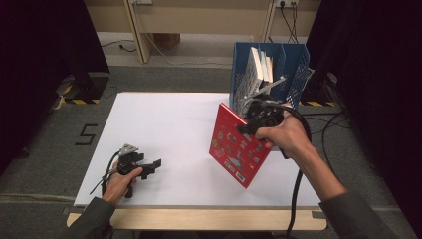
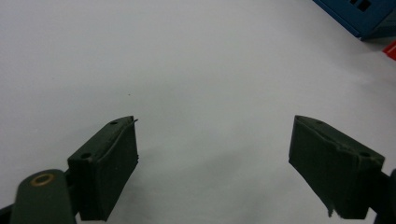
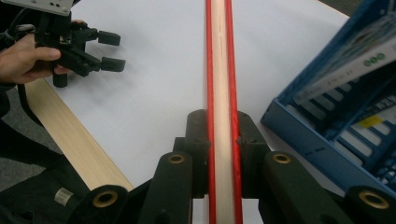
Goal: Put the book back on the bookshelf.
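A thin red book [image 1: 236,147] with small pictures on its cover hangs tilted above the white table top [image 1: 164,124], its lower corner near the sheet. My right gripper [image 1: 249,127] is shut on the book's upper edge; in the right gripper view both pads clamp the red book [image 3: 219,70] seen edge-on. A blue file rack [image 1: 271,69] with several books stands just behind it at the table's far right. At the near left, my left gripper [image 1: 152,167] rests low over the sheet, jaws open with nothing between them [image 2: 212,163].
The blue file rack [image 3: 336,102] lies close on the right of the held book. The table's wooden front edge [image 1: 199,219] runs along the bottom. Dark curtains flank both sides, and cables trail on the floor at the right.
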Tool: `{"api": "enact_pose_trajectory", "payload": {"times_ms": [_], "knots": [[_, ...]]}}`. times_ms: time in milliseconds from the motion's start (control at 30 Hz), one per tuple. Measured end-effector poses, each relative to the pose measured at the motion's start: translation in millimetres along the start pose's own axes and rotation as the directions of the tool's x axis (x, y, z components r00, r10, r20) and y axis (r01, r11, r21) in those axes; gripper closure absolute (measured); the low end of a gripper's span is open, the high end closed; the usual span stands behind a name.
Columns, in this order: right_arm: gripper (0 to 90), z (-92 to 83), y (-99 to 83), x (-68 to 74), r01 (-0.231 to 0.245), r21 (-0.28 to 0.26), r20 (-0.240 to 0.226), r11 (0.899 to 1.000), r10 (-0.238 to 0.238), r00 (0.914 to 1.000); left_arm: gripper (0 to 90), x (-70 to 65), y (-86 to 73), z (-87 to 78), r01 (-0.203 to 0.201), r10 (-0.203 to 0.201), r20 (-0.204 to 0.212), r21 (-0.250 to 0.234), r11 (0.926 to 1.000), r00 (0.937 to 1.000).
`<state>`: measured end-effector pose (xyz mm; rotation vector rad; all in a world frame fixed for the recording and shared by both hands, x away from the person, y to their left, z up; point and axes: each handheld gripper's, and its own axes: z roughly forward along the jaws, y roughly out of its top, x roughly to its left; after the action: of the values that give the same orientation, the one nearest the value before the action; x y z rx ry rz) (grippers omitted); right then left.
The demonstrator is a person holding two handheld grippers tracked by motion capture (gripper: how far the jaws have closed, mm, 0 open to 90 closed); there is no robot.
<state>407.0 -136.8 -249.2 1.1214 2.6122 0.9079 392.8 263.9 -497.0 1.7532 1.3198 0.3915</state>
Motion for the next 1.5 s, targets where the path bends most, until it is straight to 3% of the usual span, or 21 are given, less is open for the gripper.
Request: {"api": "enact_pose_trajectory", "payload": {"times_ms": [400, 833, 1133, 1500], "knots": [[79.2, -54.6, -33.0, -22.2, -0.080, -0.054, 0.062, 0.995, 0.084, 0.9946, 15.1, 2.3, 0.3, 1.9, 0.017, -0.017, 0.000, 0.010, 0.9998, 0.9999], [79.1, -92.4, -60.1, -49.0, -0.163, -0.106, 0.137, 0.981, 0.177, 0.9747, 15.1, 2.7, 0.7, 5.1, 0.018, -0.018, -0.002, 0.020, 0.9996, 0.9998], [79.2, -118.6, -62.2, -65.3, -0.197, -0.168, 0.182, 0.966, 0.227, 0.9568, 15.1, 2.4, 0.0, 6.8, 0.008, -0.008, -0.008, 0.032, 0.9995, 0.9999], [79.1, -133.7, -42.8, -84.9, -0.222, -0.193, 0.247, 0.956, 0.267, 0.9317, 15.1, 2.4, 0.0, 7.0, 0.010, -0.009, -0.005, 0.033, 0.9994, 0.9999]]}}
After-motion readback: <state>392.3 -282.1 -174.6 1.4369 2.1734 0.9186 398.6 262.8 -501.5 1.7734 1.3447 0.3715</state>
